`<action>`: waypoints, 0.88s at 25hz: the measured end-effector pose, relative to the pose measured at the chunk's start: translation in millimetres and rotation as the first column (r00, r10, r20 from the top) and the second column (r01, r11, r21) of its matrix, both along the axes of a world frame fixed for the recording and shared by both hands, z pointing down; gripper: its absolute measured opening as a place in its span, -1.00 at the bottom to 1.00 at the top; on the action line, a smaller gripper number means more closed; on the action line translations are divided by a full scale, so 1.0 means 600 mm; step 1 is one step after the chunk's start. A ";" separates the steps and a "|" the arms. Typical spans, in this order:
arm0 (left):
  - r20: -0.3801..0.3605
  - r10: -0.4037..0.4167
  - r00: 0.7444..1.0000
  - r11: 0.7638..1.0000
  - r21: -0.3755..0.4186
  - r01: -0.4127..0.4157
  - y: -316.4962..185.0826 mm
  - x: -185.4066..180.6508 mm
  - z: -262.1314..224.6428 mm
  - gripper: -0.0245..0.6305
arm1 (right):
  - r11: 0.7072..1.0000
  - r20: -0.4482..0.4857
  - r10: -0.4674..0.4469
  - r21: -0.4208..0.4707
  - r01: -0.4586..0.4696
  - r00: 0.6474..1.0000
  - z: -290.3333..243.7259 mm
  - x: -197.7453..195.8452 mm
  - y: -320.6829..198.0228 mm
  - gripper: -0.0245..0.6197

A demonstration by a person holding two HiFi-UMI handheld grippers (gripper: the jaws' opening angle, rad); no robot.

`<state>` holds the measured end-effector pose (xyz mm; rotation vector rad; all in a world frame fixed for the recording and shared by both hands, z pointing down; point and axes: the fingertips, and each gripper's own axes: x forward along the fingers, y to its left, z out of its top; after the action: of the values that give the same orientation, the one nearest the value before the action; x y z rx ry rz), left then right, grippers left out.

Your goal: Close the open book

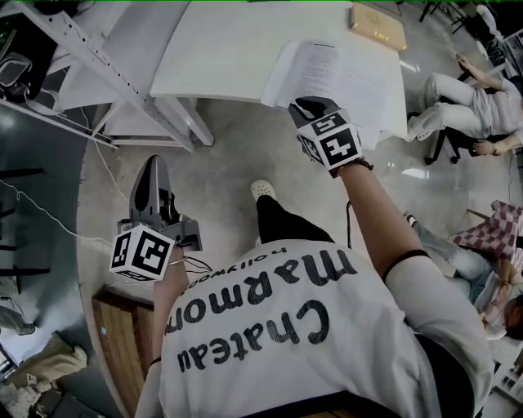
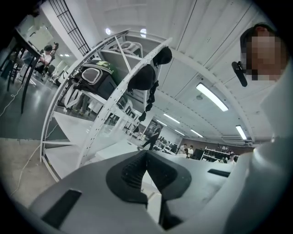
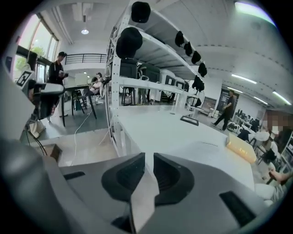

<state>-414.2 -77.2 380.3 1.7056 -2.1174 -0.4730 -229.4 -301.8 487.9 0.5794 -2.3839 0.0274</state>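
The open book (image 1: 331, 69) lies at the near edge of the white table (image 1: 221, 49), its left pages lifted and curled. My right gripper (image 1: 309, 104) is at the book's near edge, shut on a white page (image 3: 144, 196) that runs back between its pads, as the right gripper view (image 3: 149, 157) shows. My left gripper (image 1: 154, 167) hangs low at the left, well away from the table and over the floor. Its jaws meet at the tips with nothing between them in the left gripper view (image 2: 146, 153).
A flat tan box (image 1: 377, 24) lies at the table's far side. A white metal rack (image 1: 98, 57) with hats and bags stands left of the table. A wooden crate (image 1: 122, 335) is by my left leg. People sit at the right (image 1: 466, 98).
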 end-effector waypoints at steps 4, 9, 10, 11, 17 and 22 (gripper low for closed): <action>-0.009 -0.027 1.000 1.000 -0.001 0.027 -0.015 -0.031 0.000 -0.85 | 0.997 -0.090 -0.081 -0.008 0.081 0.993 0.037 -0.049 -0.002 -0.41; -0.023 -0.065 0.998 0.998 0.001 0.065 -0.032 -0.057 0.003 -0.85 | 0.983 -0.256 -0.157 0.052 0.176 0.954 0.083 -0.085 -0.009 -0.35; -0.026 -0.072 0.997 0.997 0.000 0.072 -0.034 -0.061 0.004 -0.85 | 0.980 -0.293 -0.162 0.063 0.188 0.942 0.094 -0.089 -0.011 -0.32; -0.028 -0.078 0.997 0.997 -0.001 0.078 -0.036 -0.064 0.006 -0.85 | 0.978 -0.327 -0.163 0.073 0.197 0.931 0.104 -0.091 -0.013 -0.30; -0.050 -0.114 0.992 0.993 -0.020 0.113 -0.043 -0.078 0.029 -0.85 | 0.984 -0.441 -0.095 0.093 0.151 0.892 0.152 -0.090 -0.031 -0.26; -0.058 -0.120 0.991 0.992 -0.035 0.118 -0.044 -0.077 0.046 -0.85 | 0.987 -0.466 -0.030 0.127 0.100 0.884 0.166 -0.085 -0.047 -0.27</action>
<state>-460.2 -103.5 408.0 1.5348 -2.1805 -0.5158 -280.6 -330.2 587.4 0.5063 -1.9423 -0.2911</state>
